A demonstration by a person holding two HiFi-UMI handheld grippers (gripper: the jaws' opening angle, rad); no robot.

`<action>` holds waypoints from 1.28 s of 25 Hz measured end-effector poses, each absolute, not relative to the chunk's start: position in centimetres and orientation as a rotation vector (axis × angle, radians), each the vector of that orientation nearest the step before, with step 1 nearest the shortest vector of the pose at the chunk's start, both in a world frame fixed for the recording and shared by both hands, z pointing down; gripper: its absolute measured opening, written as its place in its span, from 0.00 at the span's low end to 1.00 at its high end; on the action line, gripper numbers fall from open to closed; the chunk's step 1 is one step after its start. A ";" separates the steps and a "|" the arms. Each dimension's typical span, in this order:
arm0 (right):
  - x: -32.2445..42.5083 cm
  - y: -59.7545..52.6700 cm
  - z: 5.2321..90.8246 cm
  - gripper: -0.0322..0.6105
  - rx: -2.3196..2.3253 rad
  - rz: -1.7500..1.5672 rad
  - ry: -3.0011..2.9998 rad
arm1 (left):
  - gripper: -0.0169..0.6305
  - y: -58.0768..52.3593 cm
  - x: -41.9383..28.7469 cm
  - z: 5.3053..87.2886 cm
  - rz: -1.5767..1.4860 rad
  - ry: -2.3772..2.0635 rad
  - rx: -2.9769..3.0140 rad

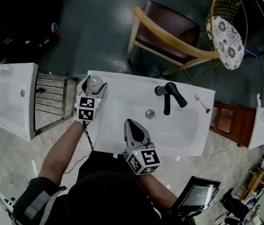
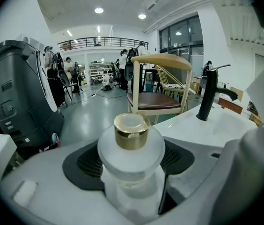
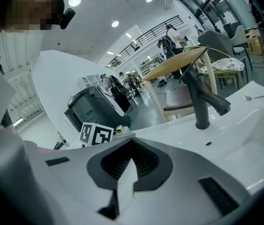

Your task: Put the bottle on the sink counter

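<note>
Over on the left, our left gripper (image 1: 93,85) has its jaws clamped on the frosted bottle (image 2: 131,149), holding it below the wide shoulder and the gold cap (image 2: 131,131). The bottle is upright over the back left corner of the sink's tabletop (image 1: 127,81), close to the rim. We honestly can't tell whether its base is touching down yet.

Our tip for this bit: bring it down straight and keep it upright. Only let go once the base sits flat, because that corner is right by the edge, with a metal rack (image 1: 52,100) just beside it. We'd part the jaws slowly and back out level so they don't clip the shoulder.

Moving right, our right gripper (image 1: 132,128) hangs over the front of the basin (image 1: 179,125). Its jaws are shut with nothing in them, well apart from the bottle. The black tap (image 1: 169,96) is further right, out of the way.
</note>
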State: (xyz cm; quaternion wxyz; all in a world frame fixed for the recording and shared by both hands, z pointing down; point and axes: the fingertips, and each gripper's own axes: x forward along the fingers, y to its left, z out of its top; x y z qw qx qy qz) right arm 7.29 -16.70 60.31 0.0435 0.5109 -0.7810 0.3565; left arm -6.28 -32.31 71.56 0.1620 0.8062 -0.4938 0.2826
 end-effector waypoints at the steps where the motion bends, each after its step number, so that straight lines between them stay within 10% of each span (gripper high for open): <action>1: 7.3 -16.7 60.3 0.04 1.562 1.091 -2.388 | 0.55 -32.3 -6.3 71.6 0.804 -1.410 2.299; 32: 7.3 -15.3 58.4 0.04 1.568 1.039 -2.438 | 0.58 -23.9 -8.4 67.4 0.717 -1.415 2.227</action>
